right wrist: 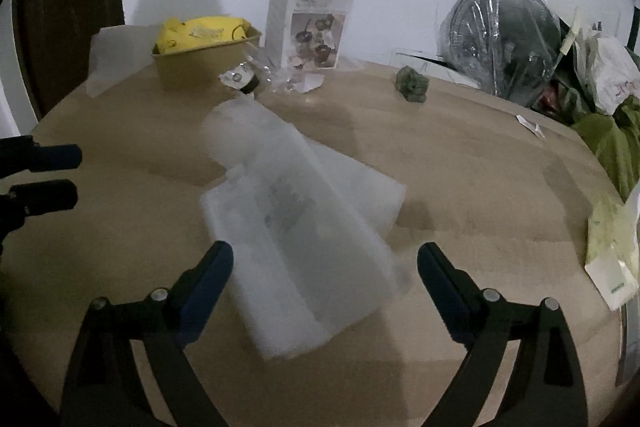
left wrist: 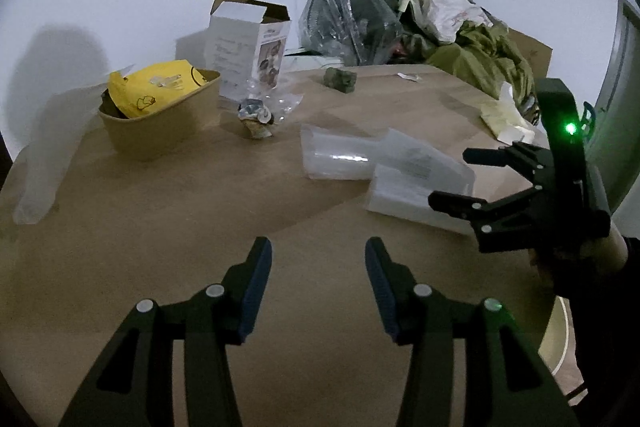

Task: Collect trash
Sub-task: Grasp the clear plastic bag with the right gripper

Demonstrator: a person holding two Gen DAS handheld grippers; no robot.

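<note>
Near counter's front edge, right tongs (right wrist: 325,269) gape wide over foam wrap (right wrist: 296,227) — not gripping; left tongs (left wrist: 319,267) released, w/ nothing between.

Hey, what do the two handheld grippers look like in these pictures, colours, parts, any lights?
Both are black, angular plastic. The left gripper has two long fingers lined with dark blue ribbed pads and round silver pins at the joints. The right gripper is built the same. Seen from the left wrist, its black body carries a small green light. A dark sleeve shows behind it.
</note>
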